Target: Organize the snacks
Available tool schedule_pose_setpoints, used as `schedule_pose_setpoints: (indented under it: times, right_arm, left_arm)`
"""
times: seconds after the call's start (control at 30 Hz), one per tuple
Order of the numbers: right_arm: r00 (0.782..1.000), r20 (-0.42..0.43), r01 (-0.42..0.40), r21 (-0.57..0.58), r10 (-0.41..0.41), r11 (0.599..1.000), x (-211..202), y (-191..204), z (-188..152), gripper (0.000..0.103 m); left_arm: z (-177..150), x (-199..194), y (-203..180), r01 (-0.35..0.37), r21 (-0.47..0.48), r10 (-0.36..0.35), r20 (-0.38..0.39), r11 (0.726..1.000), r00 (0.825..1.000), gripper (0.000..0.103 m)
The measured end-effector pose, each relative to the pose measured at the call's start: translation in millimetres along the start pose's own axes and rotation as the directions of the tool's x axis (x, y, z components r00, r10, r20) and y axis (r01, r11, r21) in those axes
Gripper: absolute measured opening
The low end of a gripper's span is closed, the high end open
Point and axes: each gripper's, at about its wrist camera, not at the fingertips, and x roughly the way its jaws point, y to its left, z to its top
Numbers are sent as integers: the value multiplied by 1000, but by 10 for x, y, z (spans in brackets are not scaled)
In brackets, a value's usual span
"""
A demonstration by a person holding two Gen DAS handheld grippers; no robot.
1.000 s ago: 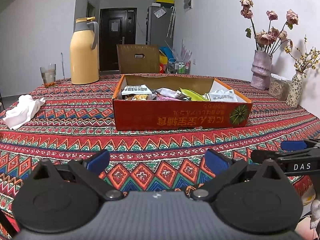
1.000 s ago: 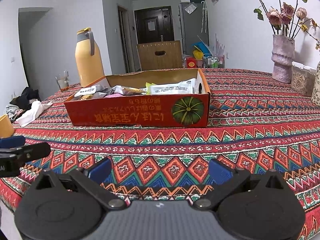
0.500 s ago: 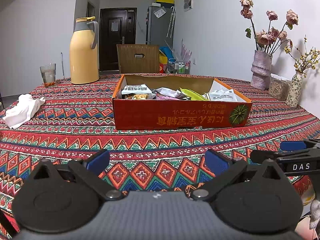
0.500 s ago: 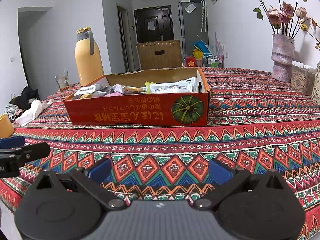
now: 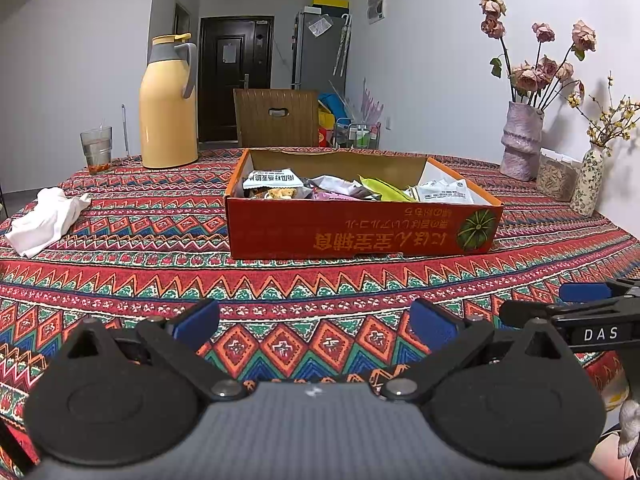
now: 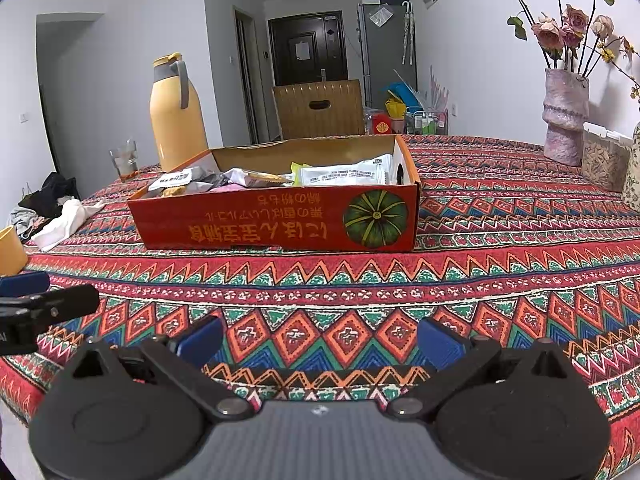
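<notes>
A shallow red cardboard box (image 5: 360, 230) (image 6: 280, 220) with a printed pumpkin sits mid-table on the patterned cloth. Inside lie several snack packets: a white one (image 5: 442, 192) (image 6: 344, 174) at the right end, a green one (image 5: 384, 190), a white-labelled one (image 5: 272, 180) (image 6: 172, 180) at the left end. My left gripper (image 5: 316, 322) hovers open near the table's front edge, well short of the box, nothing between its blue pads. My right gripper (image 6: 320, 338) is open too, also empty, beside the left one. Each gripper's finger shows at the edge of the other's view.
A yellow thermos jug (image 5: 168, 108) and a glass (image 5: 97, 150) stand at the back left. A white crumpled cloth (image 5: 44, 222) lies left. Vases with dried flowers (image 5: 520, 140) and a container (image 5: 558, 174) stand at the right. A wooden chair (image 5: 276, 118) is behind the table.
Both views have shifted very slightly; the box and packets lie as before, and both grippers stay open and empty.
</notes>
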Motion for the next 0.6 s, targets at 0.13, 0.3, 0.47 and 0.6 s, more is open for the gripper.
schedule_pose_setpoints:
  times: [0.13,0.3,0.47,0.6]
  right_arm:
    - [1000,0,0,-1,0,1000,-1,2,0,103]
    - [1000,0,0,-1,0,1000,-2,3,1,103]
    - [1000,0,0,-1,0,1000,-1,2,0,103]
    - [1000,1,-1,-1,1,1000,-3,3,0,103]
  left_arm:
    - [-5,-3,-2,0,0,0,1,1000,1000,103]
    - [-16,-17,-10,1,0,-1,3,1000,1000,103]
    - [-11,-17,-14,1,-1,-1,2,1000,1000,103]
    - [-9,-17,-10,1,0,-1,3,1000,1000,103]
